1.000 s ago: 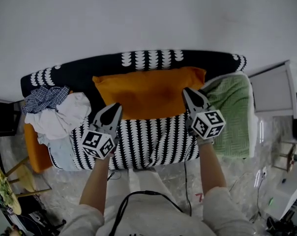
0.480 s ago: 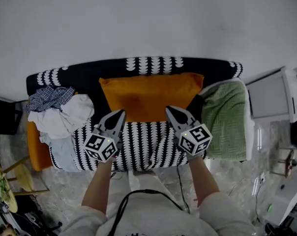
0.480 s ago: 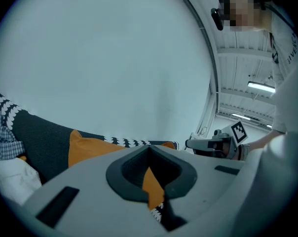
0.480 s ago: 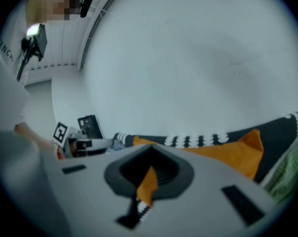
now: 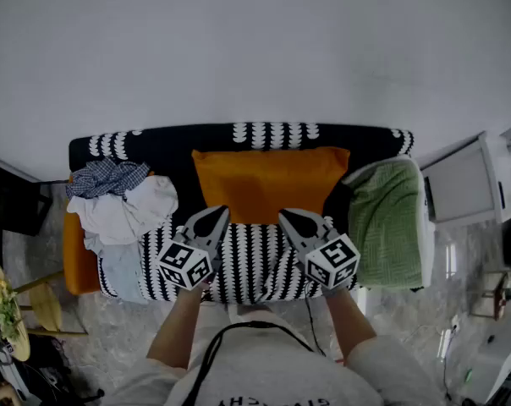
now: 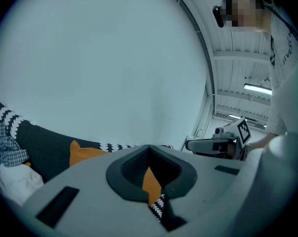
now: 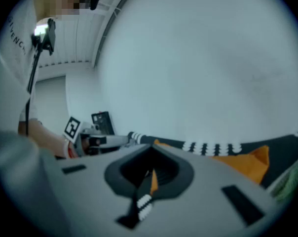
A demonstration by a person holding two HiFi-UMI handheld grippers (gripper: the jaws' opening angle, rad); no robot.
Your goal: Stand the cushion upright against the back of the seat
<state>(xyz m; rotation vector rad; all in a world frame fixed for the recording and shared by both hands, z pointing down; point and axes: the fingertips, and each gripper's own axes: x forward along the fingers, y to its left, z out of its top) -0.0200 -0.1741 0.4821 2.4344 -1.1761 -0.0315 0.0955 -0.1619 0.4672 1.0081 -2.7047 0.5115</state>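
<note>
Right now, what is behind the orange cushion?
The black-and-white patterned seat back rises directly behind the cushion; its top edge shows above. The stretch the cushion covers cannot be seen.

Sofa (image 5: 247,260), patterned black and white: one. Orange cushion (image 5: 268,180): one. Green blanket (image 5: 389,222): one. Grippers: two, the left gripper (image 5: 221,211) and the right gripper (image 5: 283,216). Loose cloths at the sofa's left end: three, namely one checked cloth (image 5: 107,176), one white cloth (image 5: 124,214) and one pale blue cloth (image 5: 120,269).
</note>
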